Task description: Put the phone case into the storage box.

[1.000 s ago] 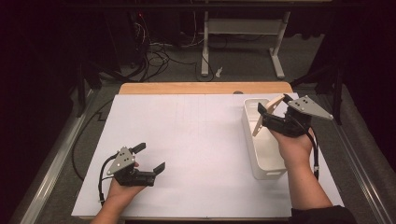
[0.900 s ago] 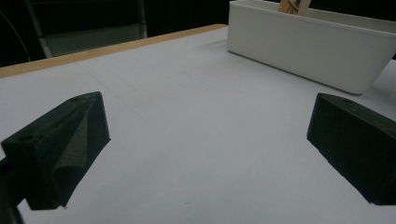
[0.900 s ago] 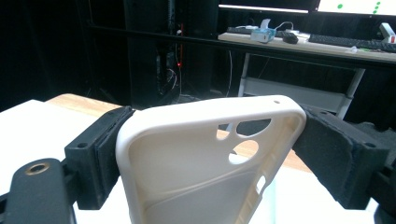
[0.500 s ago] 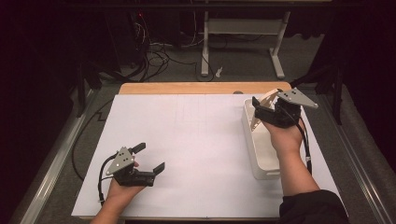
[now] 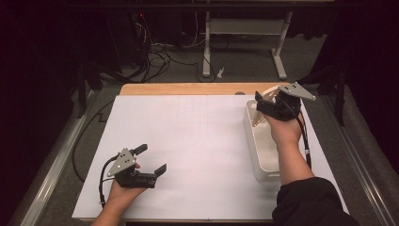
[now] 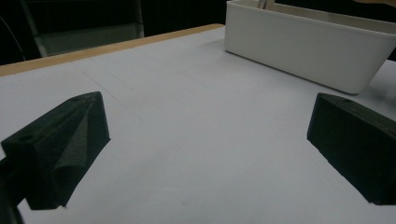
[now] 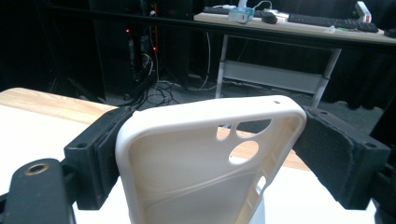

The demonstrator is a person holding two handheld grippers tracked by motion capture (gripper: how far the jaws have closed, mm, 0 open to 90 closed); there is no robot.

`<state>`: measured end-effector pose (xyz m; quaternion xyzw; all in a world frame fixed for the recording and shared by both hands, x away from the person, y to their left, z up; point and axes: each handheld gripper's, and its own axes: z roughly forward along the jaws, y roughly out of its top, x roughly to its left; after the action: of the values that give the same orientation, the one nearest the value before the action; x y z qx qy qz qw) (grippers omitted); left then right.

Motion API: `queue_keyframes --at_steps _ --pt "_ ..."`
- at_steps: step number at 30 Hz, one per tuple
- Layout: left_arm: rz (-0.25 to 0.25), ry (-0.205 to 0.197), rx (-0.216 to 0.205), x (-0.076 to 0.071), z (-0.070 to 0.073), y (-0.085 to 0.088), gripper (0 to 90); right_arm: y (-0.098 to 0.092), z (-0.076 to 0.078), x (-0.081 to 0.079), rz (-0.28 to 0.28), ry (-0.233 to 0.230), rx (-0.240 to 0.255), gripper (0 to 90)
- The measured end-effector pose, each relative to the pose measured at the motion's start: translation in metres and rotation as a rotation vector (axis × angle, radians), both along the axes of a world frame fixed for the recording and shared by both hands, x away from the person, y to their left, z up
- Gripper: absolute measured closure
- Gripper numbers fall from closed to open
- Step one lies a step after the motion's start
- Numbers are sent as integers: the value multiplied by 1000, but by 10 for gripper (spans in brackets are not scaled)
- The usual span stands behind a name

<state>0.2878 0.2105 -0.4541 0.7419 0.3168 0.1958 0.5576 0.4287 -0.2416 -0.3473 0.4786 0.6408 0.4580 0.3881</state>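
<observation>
Right gripper (image 5: 264,104) is the one doing the work here, and it's got a cream phone case (image 7: 210,154) pinched across its width, one black pad on each long edge. In the right gripper view the case stands pretty much upright between the jaws, camera cutouts near the top, hollow side facing the camera. So the jaws are wide, but that's because they're clamped on the case, not loose.

From the high view that gripper sits over the far end of the white bin (image 5: 263,155), which runs lengthwise away from the person along the right side of the white mat (image 5: 197,141). The case's lower end seems to be right at or just above the bin's far rim, can't tell if it's touching.

Left gripper (image 5: 149,160) is well apart, parked at the near left of the mat, jaws spread with nothing between them. In its own view the bin is off ahead to the right.

My guess: whatever comes next is the right hand's job, it's far closer.
</observation>
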Motion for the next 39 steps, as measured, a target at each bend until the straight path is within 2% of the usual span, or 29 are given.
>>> queue_keyframes --at_steps 9,18,39 --pt "1 0 -4 0 0 0 2 0 -5 11 -24 19 6 141" --pt "2 -4 -14 -1 1 2 2 2 2 18 -34 10 29 141" --pt "-3 -5 -16 -1 2 1 2 5 -8 32 -63 27 13 138"
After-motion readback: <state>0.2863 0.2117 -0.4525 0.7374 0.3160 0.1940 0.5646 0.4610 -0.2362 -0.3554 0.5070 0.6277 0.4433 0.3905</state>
